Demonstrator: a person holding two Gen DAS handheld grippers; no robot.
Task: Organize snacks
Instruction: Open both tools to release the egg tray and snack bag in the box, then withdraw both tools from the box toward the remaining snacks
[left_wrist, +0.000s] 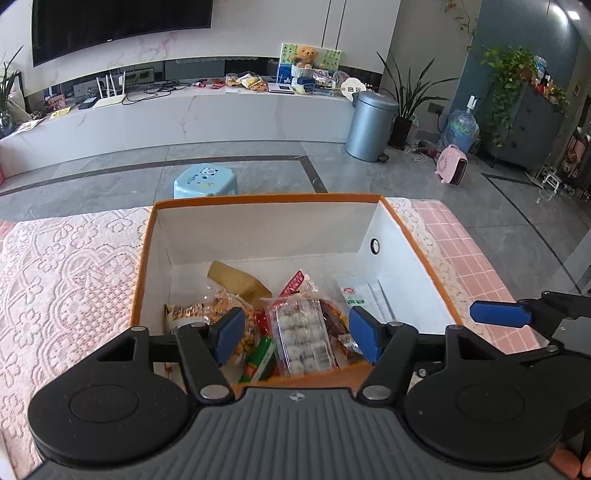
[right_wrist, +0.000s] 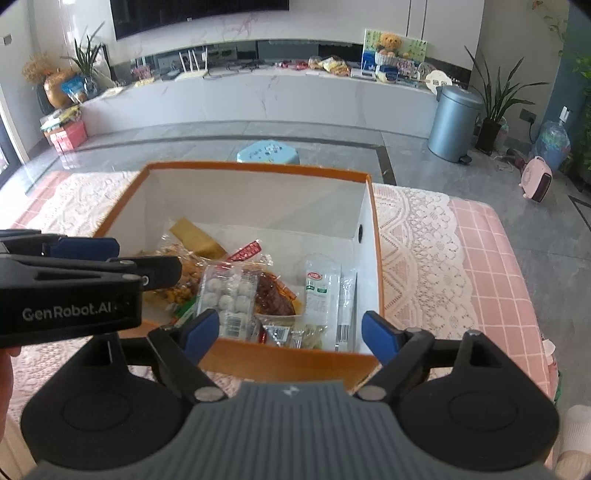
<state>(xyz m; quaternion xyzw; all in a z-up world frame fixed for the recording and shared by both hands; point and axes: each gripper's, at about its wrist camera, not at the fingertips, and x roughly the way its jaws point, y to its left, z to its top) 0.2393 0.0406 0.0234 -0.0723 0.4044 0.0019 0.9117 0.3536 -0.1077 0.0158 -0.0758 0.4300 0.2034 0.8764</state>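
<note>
Orange box (left_wrist: 140, 280) holds snacks (left_wrist: 301, 334) straight ahead, frame centre; left claw (left_wrist: 295, 338) nearer, right claw (right_wrist: 288, 334) behind, both spread, empty.

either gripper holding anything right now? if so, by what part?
Nothing held. The left gripper and right gripper are both open and empty, above the near edge of the orange box; the snacks lie loose inside.

The right hand-held gripper (right_wrist: 290, 332) stood open, empty, at the frame's lower middle, over the near wall of an orange box (right_wrist: 258, 168) on a lace-covered table (right_wrist: 417, 240). Snacks filled the box floor: a clear tray of white balls (right_wrist: 229, 295) at centre, a green-labelled packet (right_wrist: 320, 291) right of it. The left hand-held gripper (right_wrist: 85, 254) reached in from the left edge.
</note>
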